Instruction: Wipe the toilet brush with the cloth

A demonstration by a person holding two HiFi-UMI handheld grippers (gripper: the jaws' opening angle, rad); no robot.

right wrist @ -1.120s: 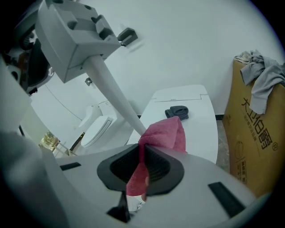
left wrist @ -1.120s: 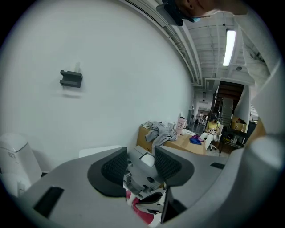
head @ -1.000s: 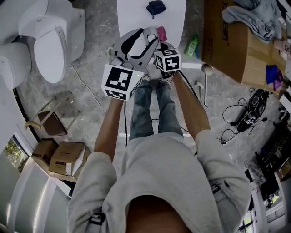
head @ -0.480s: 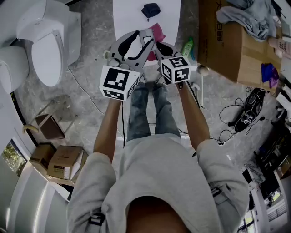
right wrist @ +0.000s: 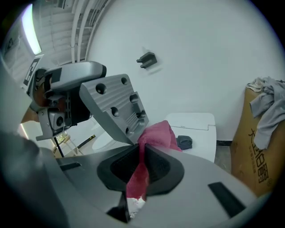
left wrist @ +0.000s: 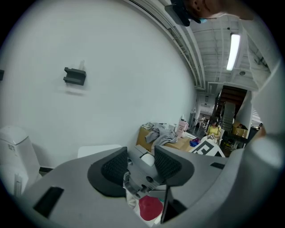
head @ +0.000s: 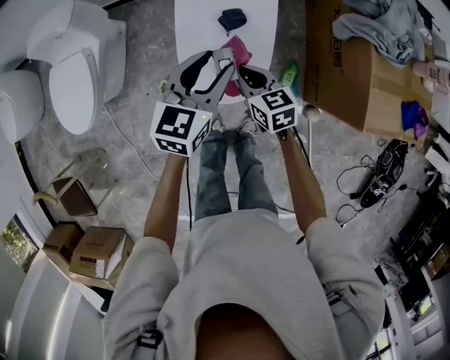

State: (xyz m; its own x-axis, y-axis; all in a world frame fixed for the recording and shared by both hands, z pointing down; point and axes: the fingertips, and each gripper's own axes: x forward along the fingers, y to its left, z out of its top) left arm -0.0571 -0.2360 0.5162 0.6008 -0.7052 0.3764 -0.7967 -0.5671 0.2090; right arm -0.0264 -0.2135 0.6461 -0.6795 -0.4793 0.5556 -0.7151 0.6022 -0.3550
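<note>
A person holds two claws raised close together, near a white worktop (head: pixel 204 21). The right claw (right wrist: pixel 142 153) is clenched on a pink cloth (right wrist: pixel 156 133). The cloth hangs down between its jaws and bunches up just beyond them. The left claw (left wrist: pixel 140 159) is released, its jaws apart, and sits just left of the right claw. A toilet (head: pixel 70 70) stands at far left, and a cardboard box (head: pixel 344 70) at right.
</note>
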